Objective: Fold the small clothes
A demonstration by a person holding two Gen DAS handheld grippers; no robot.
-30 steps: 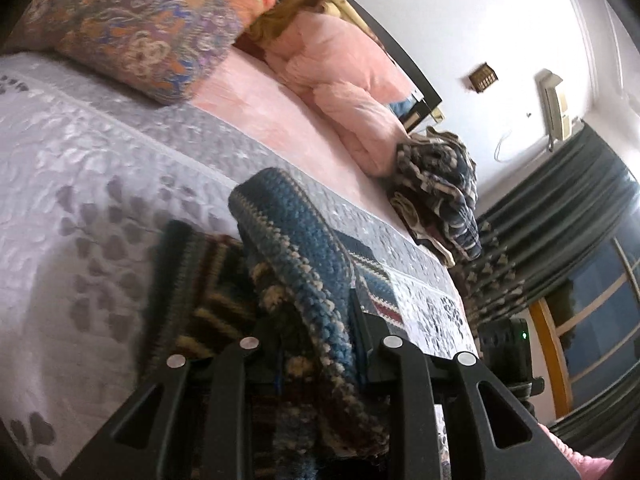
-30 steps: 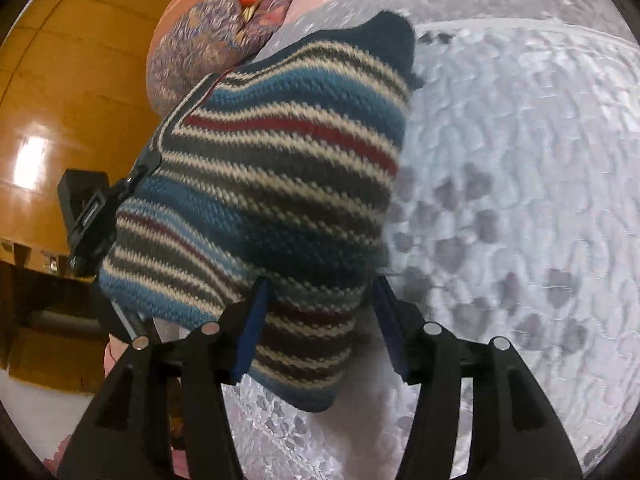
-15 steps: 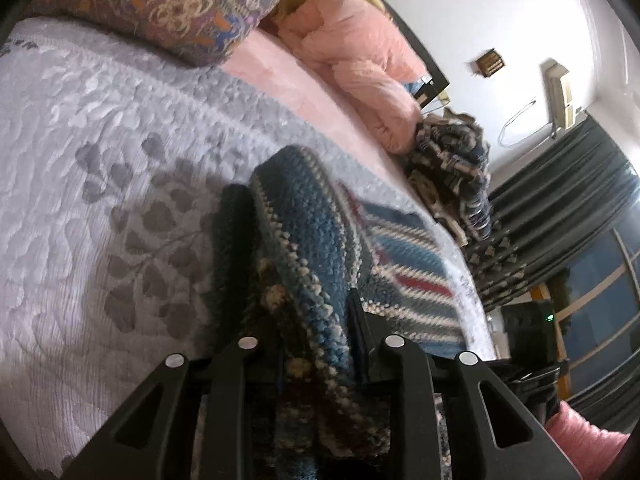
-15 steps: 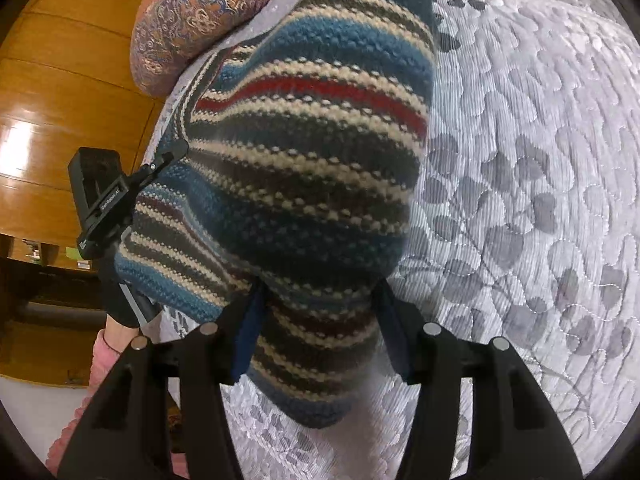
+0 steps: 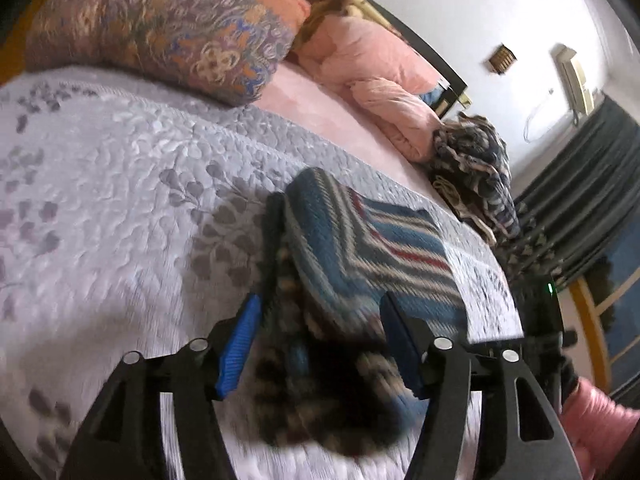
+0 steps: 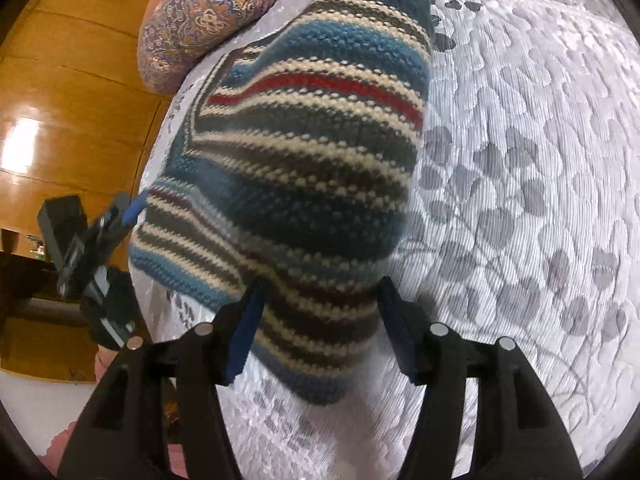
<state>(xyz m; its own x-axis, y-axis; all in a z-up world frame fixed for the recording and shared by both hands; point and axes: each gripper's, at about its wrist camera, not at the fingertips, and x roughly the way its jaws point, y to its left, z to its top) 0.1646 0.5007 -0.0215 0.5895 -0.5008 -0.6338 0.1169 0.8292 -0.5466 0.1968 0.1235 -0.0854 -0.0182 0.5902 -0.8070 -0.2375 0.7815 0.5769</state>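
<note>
With the striped knit garment (image 6: pixel 304 168) lying doubled on the quilt (image 6: pixel 520 160), both the left gripper (image 5: pixel 320 344) and the right gripper (image 6: pixel 320 320) are standing wide open around its near edge, holding nothing, so the fold is probably being released and the next move is likely calling for backing clear without dragging it.

A striped knitted garment (image 5: pixel 360 264) is seen lying folded on the grey quilted bedspread (image 5: pixel 100 184), its blurred near end between the spread fingers of the left gripper (image 5: pixel 320 344). Ahead, a patterned pillow (image 5: pixel 160 28) and pink bedding (image 5: pixel 372 80) are seen.
</note>
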